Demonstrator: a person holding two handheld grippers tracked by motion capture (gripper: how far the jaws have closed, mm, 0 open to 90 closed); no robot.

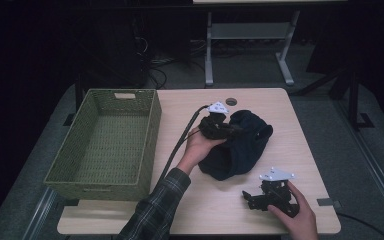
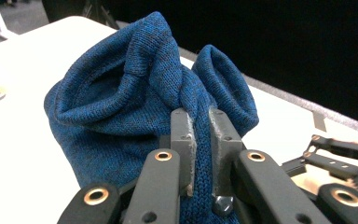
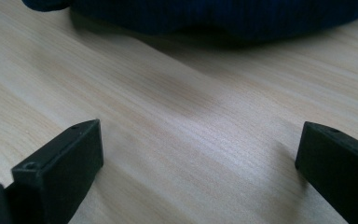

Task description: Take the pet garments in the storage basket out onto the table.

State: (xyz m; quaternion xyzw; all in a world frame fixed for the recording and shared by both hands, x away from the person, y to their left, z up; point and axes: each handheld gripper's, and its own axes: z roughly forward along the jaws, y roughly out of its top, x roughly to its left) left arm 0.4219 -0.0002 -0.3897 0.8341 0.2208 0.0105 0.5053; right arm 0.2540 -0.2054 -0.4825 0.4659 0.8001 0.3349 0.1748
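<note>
While the green woven basket (image 1: 105, 142) sits well left of the blue knitted cloth (image 1: 240, 145) on the table (image 1: 305, 150), the left gripper (image 2: 200, 140) pinches a cloth fold tight; the right gripper (image 3: 198, 154) rests near the cloth, jaws wide, holding nothing.

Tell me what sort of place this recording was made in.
Probably a lab or workshop set up for recording: a plain wooden table on grey carpet, a second metal-legged bench behind, and cables tangled on the floor in a dark room.
</note>
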